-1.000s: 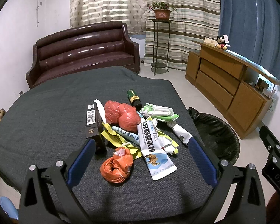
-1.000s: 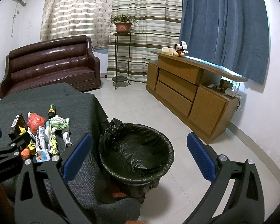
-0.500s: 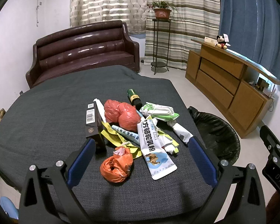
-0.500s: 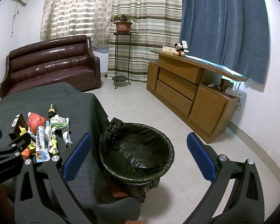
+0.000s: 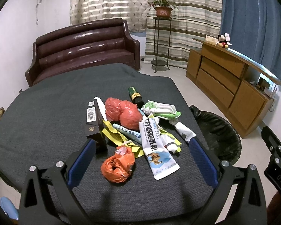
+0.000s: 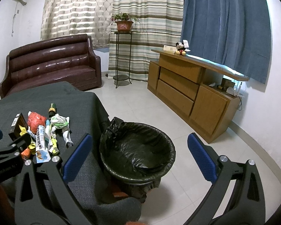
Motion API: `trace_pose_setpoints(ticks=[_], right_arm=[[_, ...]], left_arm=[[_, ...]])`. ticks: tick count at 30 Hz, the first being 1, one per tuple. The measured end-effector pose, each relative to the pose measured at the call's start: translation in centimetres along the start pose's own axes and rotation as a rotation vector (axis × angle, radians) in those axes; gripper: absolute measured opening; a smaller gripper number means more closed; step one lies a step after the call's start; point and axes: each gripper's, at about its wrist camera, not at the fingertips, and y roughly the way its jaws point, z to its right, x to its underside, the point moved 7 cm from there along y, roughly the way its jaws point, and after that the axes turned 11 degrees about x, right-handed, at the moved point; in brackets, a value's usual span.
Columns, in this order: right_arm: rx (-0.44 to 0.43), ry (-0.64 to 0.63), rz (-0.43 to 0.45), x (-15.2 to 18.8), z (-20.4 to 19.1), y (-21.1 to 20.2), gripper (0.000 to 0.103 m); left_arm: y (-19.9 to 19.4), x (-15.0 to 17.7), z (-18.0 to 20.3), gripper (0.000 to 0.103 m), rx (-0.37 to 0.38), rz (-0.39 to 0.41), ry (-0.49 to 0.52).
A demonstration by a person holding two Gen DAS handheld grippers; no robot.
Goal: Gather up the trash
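A pile of trash lies on the dark cloth table (image 5: 46, 112): an orange crumpled bag (image 5: 118, 166) nearest me, a red bag (image 5: 124, 111), a white milk-powder packet (image 5: 155, 148), a dark box (image 5: 94, 129), a green bottle (image 5: 135, 96) and green-white wrappers (image 5: 161, 109). My left gripper (image 5: 140, 159) hangs open just above the orange bag, nothing between its fingers. My right gripper (image 6: 139, 155) is open over the black-lined trash bin (image 6: 138, 150), which stands on the floor beside the table. The same pile (image 6: 43, 131) shows at the left of the right wrist view.
A brown leather sofa (image 5: 84, 46) stands behind the table. A wooden sideboard (image 6: 193, 91) with a plush toy runs along the right wall. A plant stand (image 6: 122, 56) is by the curtains. White tiled floor (image 6: 187, 168) surrounds the bin.
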Motion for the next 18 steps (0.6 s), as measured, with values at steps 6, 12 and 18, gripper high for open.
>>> trace_pose_setpoints(ticks=[6,12,18], right_arm=[[-0.007,-0.013,-0.004,0.9,-0.8,-0.3,0.099],[-0.030,-0.045,-0.015,1.4,-3.2,0.2,0.099],[-0.052,-0.075,-0.023,1.0,-4.8,0.0,0.099]], left_arm=[[-0.5,0.0,-1.1,0.097,0.005,-0.023,0.015],[-1.1,0.8,-3.6,0.097,-0.005,-0.043,-0.008],[-1.0,0.8,-6.4,0.097,-0.031,-0.081,-0.041]])
